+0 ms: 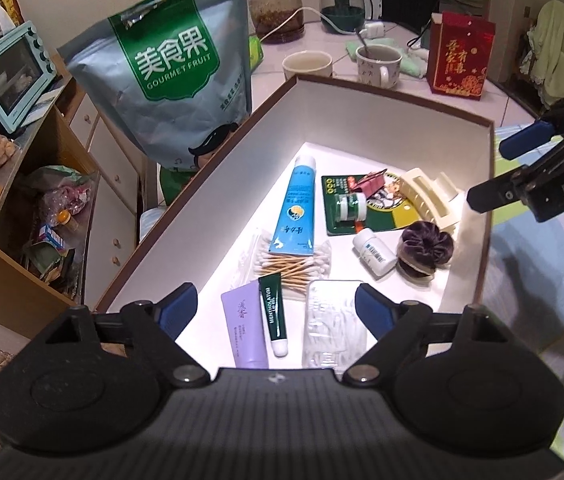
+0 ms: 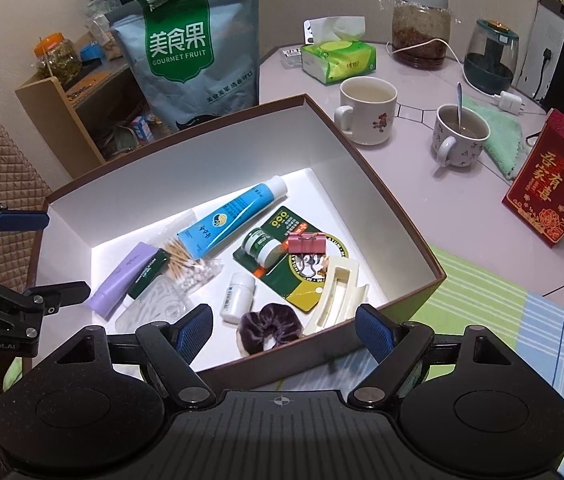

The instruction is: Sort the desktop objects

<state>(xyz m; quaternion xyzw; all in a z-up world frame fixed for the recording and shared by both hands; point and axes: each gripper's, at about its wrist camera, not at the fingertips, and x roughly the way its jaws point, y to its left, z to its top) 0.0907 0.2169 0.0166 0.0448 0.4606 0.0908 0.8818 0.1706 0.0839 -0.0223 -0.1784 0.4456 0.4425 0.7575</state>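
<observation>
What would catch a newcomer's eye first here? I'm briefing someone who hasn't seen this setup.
The brown box with its bright white floor, crowded with small toiletries: a blue tube lies near its middle, a purple scrunchie by the near wall. Behind the box stands a big grey-green snack bag. Both grippers hover open, the left gripper and the right gripper.

Snack bag (image 2: 198, 56), 2 mugs (image 2: 366, 110), tissue pack (image 2: 338, 60), red box (image 2: 550, 196)

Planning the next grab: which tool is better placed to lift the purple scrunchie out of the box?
Right. The right tool hangs open directly over the purple scrunchie; the left tool sits over the tubes at the other end.
</observation>
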